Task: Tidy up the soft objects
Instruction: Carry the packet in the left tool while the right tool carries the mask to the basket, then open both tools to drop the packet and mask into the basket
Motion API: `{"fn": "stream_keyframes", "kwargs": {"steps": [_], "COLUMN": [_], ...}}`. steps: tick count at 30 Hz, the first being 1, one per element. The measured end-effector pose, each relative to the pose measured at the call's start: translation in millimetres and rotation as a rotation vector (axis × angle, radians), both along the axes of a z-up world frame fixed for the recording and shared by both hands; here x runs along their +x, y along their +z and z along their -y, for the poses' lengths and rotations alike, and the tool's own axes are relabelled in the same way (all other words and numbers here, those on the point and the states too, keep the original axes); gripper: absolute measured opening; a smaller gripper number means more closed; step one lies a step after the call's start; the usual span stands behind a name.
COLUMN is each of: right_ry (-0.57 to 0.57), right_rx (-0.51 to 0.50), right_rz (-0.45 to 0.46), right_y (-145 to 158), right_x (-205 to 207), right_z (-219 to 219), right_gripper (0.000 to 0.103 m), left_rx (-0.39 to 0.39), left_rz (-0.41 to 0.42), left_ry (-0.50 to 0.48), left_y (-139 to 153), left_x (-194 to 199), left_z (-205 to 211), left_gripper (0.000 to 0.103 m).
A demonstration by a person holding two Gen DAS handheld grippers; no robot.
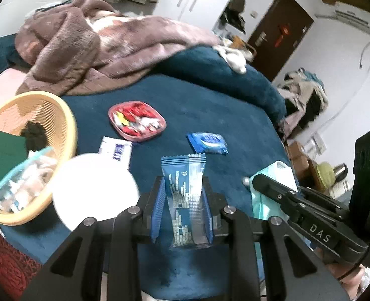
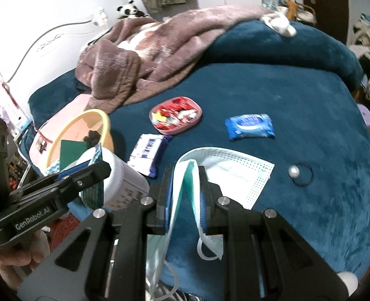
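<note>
In the left wrist view my left gripper (image 1: 183, 188) is shut on a blue snack packet (image 1: 185, 173), which stands upright between the blue pads, lifted off the teal bed cover. In the right wrist view my right gripper (image 2: 186, 178) is shut on a folded edge of a green-and-white face mask (image 2: 237, 173). The rest of the mask trails over the cover and an ear loop hangs below. Each gripper shows in the other's view: the right gripper (image 1: 256, 179) with the mask (image 1: 281, 170), and the left gripper (image 2: 102, 169) with the packet (image 2: 97, 154).
A yellow basket (image 1: 68, 118) at the left holds a green pad, a dark clump and a zip bag. Near it are a white tub (image 2: 124, 180), a white-purple tissue pack (image 2: 148, 151), a pink candy tray (image 2: 176, 118), a blue wipes pack (image 2: 250, 126) and a pearl hair tie (image 2: 301, 174). A brown blanket (image 1: 89, 47) lies behind.
</note>
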State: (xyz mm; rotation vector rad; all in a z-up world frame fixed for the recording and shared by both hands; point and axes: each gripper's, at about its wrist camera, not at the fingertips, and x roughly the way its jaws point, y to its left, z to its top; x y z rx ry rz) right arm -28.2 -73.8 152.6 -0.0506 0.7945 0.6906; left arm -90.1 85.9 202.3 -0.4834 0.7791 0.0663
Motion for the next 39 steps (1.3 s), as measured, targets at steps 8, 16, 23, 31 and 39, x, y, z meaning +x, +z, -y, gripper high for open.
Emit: {"fn": "stream_keyframes", "kwargs": {"steps": [8,16,23,31,39], "right_ry": [0.092,0.197,0.291,0.384,0.457], "right_rx": [0.001,-0.008,-0.011,0.002,-0.002], "right_rz": [0.049,0.077,0.089,0.066,0.014], "right_y": [20,30,35,37,26], "right_x": [-2,-10,-17,-23,-20], "right_z": [-48,-97,-142,-193,-255], "right_gripper": [0.018,0.018,0.018,0.018,0.018], "left_rx": [0.000,0.013,0.018,0.030,0.037], "left_rz": [0.028,0.013,-0.004,-0.051,-0.097], "left_ry": [0.111,0.234,0.336,0.423,0.491], "left_y": [12,10,2,-13,-24], "left_x": [-14,-30,-44,-54,-63], "left_z": [-54,-111,-158,-201,-244], "left_gripper": [0.028,0.028,0.028,0.028,0.028]}}
